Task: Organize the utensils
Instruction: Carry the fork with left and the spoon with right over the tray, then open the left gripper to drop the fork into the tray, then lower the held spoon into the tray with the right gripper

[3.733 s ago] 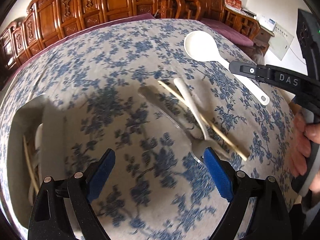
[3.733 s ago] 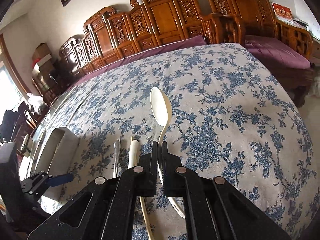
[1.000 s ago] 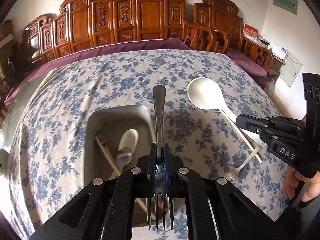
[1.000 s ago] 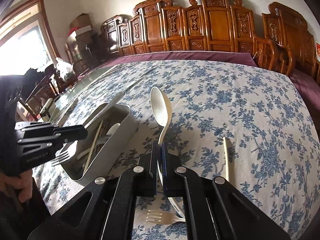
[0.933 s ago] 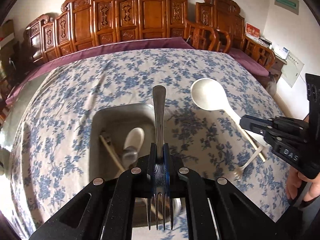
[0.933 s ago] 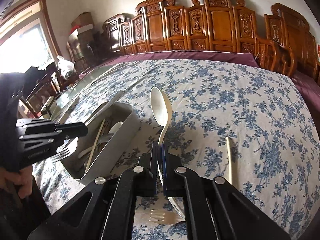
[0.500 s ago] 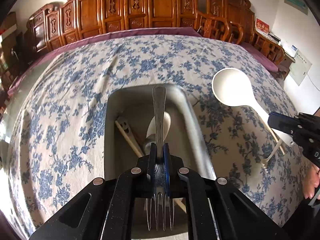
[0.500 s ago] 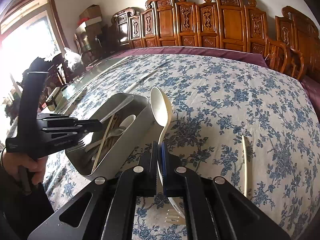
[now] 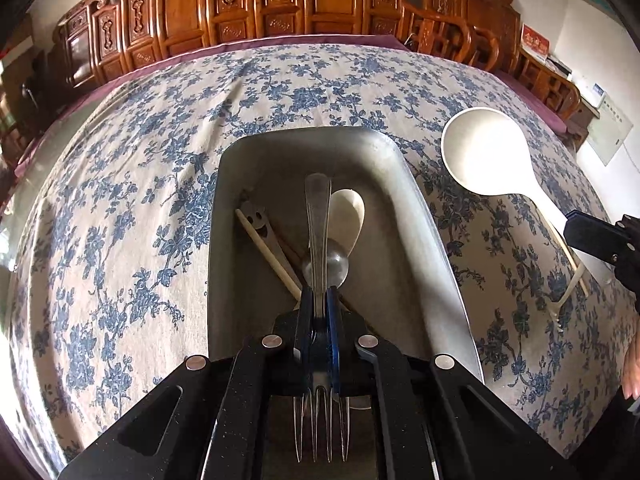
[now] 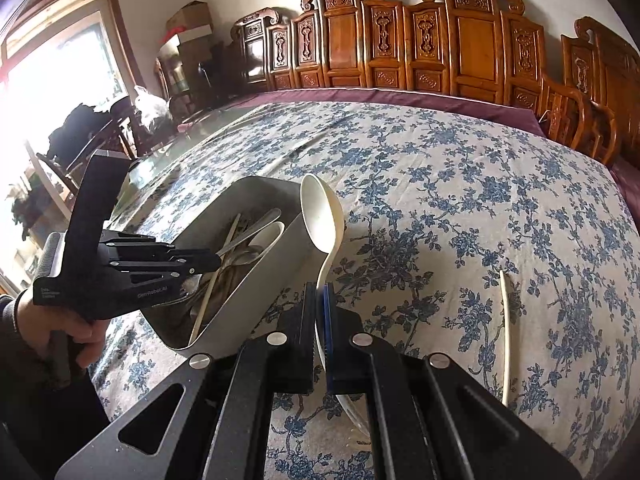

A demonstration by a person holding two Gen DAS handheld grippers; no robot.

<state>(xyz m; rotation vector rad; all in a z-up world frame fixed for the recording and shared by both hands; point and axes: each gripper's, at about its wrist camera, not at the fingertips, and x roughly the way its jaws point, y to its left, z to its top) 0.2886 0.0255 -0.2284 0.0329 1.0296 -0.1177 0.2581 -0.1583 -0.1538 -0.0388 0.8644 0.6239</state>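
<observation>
Two tools are both clenched on utensils. The left tool (image 9: 319, 300) grips a metal fork (image 9: 317, 216) by its neck, tines toward the camera and handle pointing out over the grey metal bin (image 9: 424, 216), which stands on the floral-clothed desk (image 9: 120, 200). Inside the bin lie a white spoon (image 9: 347, 212), a metal spoon (image 9: 332, 266) and a wooden chopstick (image 9: 268, 252). The right tool (image 10: 320, 300) pinches the handle of a large white ladle (image 10: 322, 216), its bowl raised just beside the bin's near wall. A white plastic fork (image 9: 568, 292) and another chopstick (image 10: 507, 332) rest on the cloth to the right, apart from the bin.
</observation>
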